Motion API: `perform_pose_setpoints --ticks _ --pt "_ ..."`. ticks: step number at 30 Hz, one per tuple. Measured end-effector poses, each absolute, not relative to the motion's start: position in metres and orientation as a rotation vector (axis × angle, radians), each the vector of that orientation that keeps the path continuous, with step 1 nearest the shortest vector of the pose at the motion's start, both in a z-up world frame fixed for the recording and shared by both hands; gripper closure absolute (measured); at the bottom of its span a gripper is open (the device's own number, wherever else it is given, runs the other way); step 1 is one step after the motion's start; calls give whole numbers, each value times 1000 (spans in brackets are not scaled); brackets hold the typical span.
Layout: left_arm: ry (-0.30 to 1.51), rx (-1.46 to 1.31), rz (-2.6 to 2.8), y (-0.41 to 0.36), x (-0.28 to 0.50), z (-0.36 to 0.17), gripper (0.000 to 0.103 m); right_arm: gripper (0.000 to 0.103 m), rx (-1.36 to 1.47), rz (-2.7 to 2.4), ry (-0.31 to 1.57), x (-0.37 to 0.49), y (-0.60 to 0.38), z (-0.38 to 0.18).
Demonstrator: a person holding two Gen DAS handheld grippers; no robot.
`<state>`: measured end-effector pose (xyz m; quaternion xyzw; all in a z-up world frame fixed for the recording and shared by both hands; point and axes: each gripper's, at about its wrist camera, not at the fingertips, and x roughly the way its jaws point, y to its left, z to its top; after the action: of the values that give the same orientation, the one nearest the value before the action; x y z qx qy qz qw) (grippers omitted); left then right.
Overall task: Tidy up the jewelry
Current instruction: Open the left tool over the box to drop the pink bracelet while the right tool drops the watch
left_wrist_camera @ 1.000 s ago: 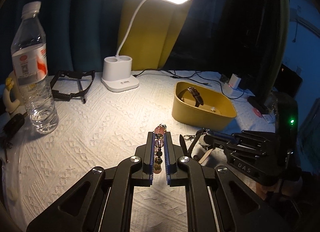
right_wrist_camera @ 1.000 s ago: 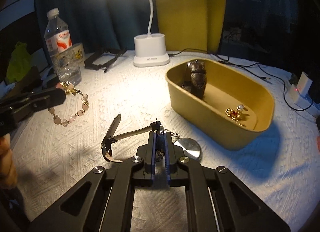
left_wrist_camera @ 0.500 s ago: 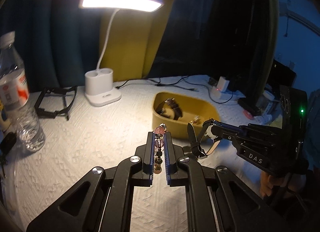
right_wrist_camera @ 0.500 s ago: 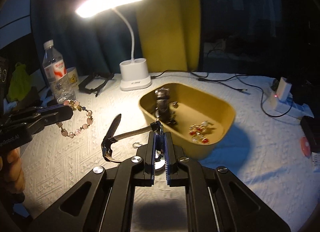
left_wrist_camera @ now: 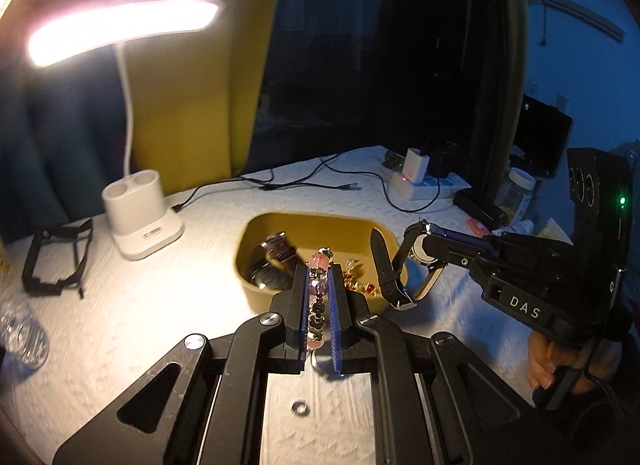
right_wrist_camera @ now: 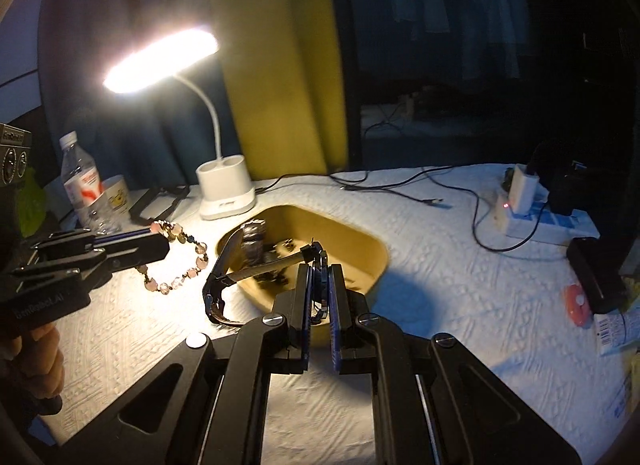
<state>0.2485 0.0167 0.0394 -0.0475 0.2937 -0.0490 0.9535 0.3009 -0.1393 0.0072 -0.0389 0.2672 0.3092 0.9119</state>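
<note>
Left gripper (left_wrist_camera: 320,289) pinching a pink-and-dark beaded bracelet (right_wrist_camera: 176,261), right gripper (right_wrist_camera: 320,285) clamped on a dark-strapped wristwatch (right_wrist_camera: 256,271). Both carried just short of the near rim of the mustard-yellow oval tray (right_wrist_camera: 380,265), straight ahead of each claw. Strap trailing leftward, seemingly already over the rim; right hand looking marginally nearer.

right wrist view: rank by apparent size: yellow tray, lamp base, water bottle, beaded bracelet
1. yellow tray, clearly largest.
2. water bottle and lamp base: look about alike, so unranked; the bottle stands farther off at the edge, where the fisheye distorts.
3. beaded bracelet, smallest, though it hangs nearer the camera in the left gripper.
</note>
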Motion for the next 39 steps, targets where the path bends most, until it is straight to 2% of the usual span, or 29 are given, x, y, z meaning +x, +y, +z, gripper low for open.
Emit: perform_pose_setpoints --ticks 18,20,22,23,28,31,33,35,37,39 --pt "701 -77 -129 9 331 14 93 95 -37 630 548 345 -141 3" --pt "707 -80 -127 11 337 12 89 95 -32 629 552 351 -139 1" --pt "705 -90 -124 14 338 11 73 95 -24 633 555 356 -137 -1" --pt "702 -100 -122 16 338 11 70 95 -22 636 560 358 -135 -2" --pt "692 -119 -99 25 336 13 68 94 -51 638 609 370 -123 -9" --pt "678 -129 -85 32 331 16 68 90 -58 649 623 371 -119 -12" --pt "670 -135 -75 36 328 18 68 84 -68 650 625 370 -117 -11" --pt "667 -145 -66 41 324 19 68 72 -69 651 624 368 -117 -9" --pt "665 -155 -59 45 320 20 68 66 -67 645 621 364 -119 -7" --pt "660 -160 -53 48 314 21 68 66 -65 638 621 359 -121 -5"
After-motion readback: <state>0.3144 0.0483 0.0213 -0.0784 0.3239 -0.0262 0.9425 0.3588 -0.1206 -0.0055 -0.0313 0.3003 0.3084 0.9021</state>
